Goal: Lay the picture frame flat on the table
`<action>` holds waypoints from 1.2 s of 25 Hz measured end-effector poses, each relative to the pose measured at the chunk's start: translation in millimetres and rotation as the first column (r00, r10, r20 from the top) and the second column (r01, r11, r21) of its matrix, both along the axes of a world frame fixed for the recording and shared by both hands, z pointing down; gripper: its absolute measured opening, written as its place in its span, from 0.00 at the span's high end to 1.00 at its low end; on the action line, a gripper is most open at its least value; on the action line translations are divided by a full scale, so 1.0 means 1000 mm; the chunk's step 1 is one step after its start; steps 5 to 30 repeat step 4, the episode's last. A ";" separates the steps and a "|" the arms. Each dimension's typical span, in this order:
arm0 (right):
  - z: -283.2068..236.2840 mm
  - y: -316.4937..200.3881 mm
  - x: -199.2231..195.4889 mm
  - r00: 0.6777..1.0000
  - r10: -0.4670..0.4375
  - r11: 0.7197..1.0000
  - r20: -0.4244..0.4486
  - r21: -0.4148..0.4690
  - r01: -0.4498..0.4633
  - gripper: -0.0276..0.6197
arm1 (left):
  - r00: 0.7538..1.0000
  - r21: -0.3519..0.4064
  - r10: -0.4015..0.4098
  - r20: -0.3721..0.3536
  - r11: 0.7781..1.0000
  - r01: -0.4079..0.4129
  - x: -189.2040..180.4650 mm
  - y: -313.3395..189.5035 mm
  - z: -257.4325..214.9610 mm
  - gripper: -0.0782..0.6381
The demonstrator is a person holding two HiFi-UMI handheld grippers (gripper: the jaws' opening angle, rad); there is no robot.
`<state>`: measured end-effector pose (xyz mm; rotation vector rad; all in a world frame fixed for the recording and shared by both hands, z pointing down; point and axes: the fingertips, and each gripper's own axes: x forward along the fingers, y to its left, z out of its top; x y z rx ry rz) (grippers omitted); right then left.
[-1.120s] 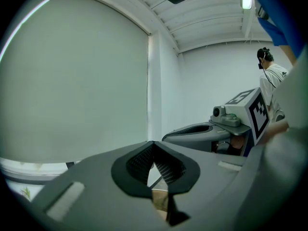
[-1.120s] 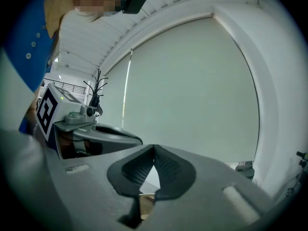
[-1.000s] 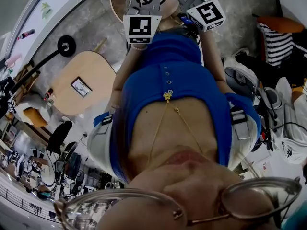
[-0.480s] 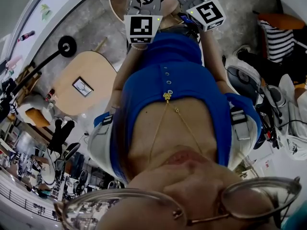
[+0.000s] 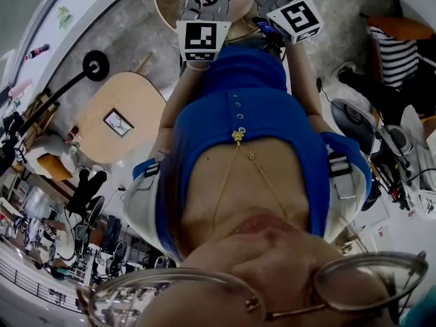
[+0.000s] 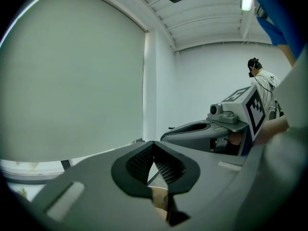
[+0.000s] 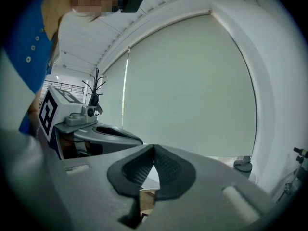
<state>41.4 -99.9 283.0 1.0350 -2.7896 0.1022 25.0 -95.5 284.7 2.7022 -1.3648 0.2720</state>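
Head view, picture frame (image 5: 117, 122): a small dark-edged frame with a pale picture. It sits on a round wooden table (image 5: 139, 90) at the left of the scene, with its face turned towards the camera. Whether it lies fully flat I cannot tell.
Frame and grippers: well apart. Neither gripper is near the frame or touching it.
Left gripper (image 6: 153, 148): clenched. In the left gripper view its two dark ribbed pads meet at the tips, and nothing is gripped between them.
Right gripper (image 7: 154, 150): clenched as well. In the right gripper view its pads are pressed together and grip nothing.
Position of grippers: side by side at the top of the head view, in front of the person's chest. Each carries a cube with black and white square markers, the left cube (image 5: 203, 41) and the right cube (image 5: 295, 20).
Under the grippers: the edge of a second wooden table (image 5: 165, 2).
Person: a blue top (image 5: 238, 107) with a gold necklace (image 5: 238, 136) fills the middle of the head view. Glasses (image 5: 368, 278) are at the bottom.
Near the frame's table: a black stand with a round base (image 5: 94, 65) on the grey floor (image 5: 133, 36).
Far right: a striped bag (image 5: 396, 61) among clutter.
Gripper views, background: a large pale window blind (image 6: 72, 81).
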 end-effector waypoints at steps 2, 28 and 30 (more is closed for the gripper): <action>0.002 0.001 0.006 1.000 0.004 1.000 -0.004 -0.004 -0.004 0.95 | 1.000 -0.002 0.005 0.001 1.000 -0.005 0.005 0.001 0.001 0.89; 0.003 0.001 0.011 1.000 0.009 1.000 -0.008 -0.006 -0.009 0.95 | 1.000 0.000 0.008 0.002 1.000 -0.008 0.009 0.002 0.001 0.89; 0.003 0.001 0.011 1.000 0.009 1.000 -0.008 -0.006 -0.009 0.95 | 1.000 0.000 0.008 0.002 1.000 -0.008 0.009 0.002 0.001 0.89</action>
